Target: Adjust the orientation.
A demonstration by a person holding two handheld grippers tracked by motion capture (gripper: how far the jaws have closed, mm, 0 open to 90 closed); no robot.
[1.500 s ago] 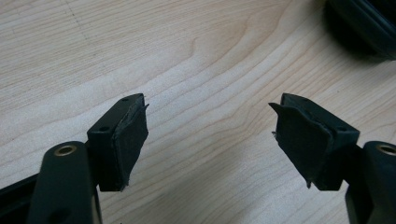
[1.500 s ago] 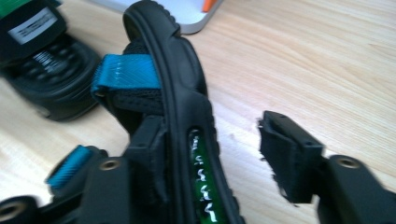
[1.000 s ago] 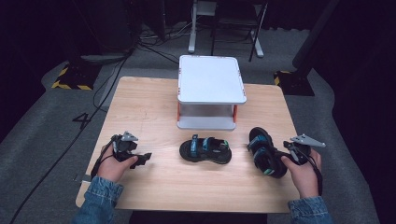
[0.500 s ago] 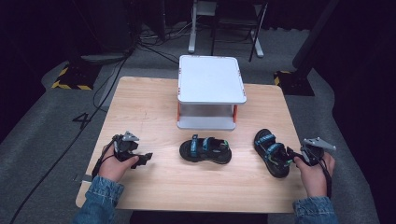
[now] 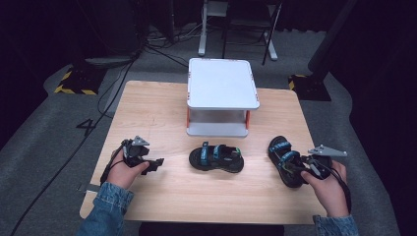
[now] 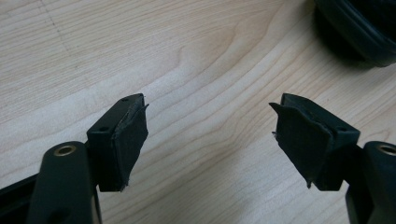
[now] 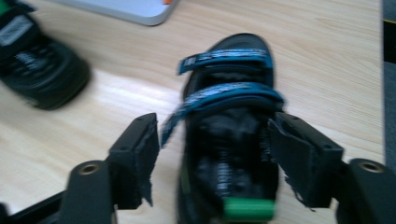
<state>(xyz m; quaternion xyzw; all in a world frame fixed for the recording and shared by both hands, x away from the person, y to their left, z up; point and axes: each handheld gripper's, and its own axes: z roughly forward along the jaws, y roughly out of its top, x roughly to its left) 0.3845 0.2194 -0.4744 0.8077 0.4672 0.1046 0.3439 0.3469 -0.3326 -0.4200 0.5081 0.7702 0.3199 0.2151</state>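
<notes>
Dark floor and cabling surround a wooden counter [image 5: 147, 108] carrying a white riser [image 5: 222, 83] at its far middle and two black sandals with blue straps in the near half.

Left to right:

1. Left gripper [image 5: 156, 163]: it rests low over bare wood at the near left. In the left gripper view its jaws stand wide apart, pads clear of everything, with nothing between them. The middle sandal [image 5: 217, 158] lies to its right, apart from it; its dark sole edge [image 6: 359, 28] shows in that view's upper right corner.

2. Middle sandal: it lies flat in front of the riser, untouched.

3. Right sandal [image 5: 285, 160]: it lies flat near the counter's right edge, toe pointing away from the person.

4. Right gripper [image 5: 298, 166]: its jaws are spread and straddle the sandal's heel end [image 7: 229, 154], one on each side. Contact with the sole cannot be confirmed, and the picture is blurred.

Risks, as judged:
- Closing here may catch only the loose blue strap [image 7: 170, 122] near the left jaw, so the sandal would dangle or drop on lifting.
- A heel-only grip leaves the toe hanging; it could swing or drag.
- The sandal is close to the counter's right edge; a sideways push could send it off.
</notes>
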